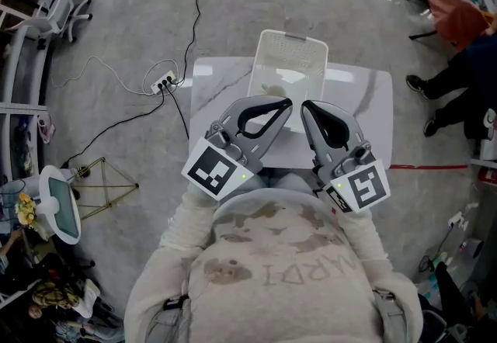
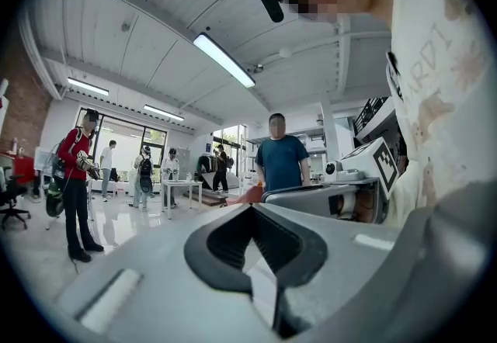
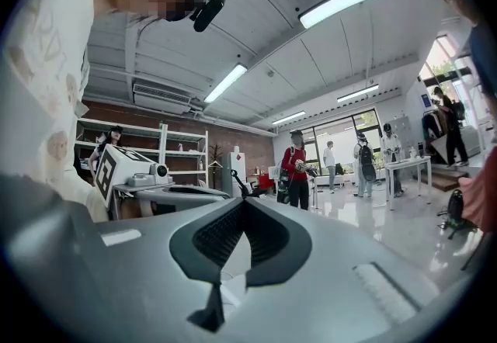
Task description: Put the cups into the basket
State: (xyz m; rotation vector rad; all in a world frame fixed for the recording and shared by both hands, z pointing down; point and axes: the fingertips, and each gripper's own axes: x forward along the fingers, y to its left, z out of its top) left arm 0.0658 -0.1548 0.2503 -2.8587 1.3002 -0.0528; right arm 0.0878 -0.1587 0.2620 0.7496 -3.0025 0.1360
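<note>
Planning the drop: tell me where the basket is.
Head view, upper centre: the white basket stands at the far edge of the white table, straight ahead of the person.

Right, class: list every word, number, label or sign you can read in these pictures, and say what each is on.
"ARDI": front of the person's sweatshirt, upside down in the head view; a fold may hide more letters.
Cubes on the left claw and right claw: black-and-white square patterns only, no words.
On the basket, the table and in the room behind: no text that can be read.
</note>
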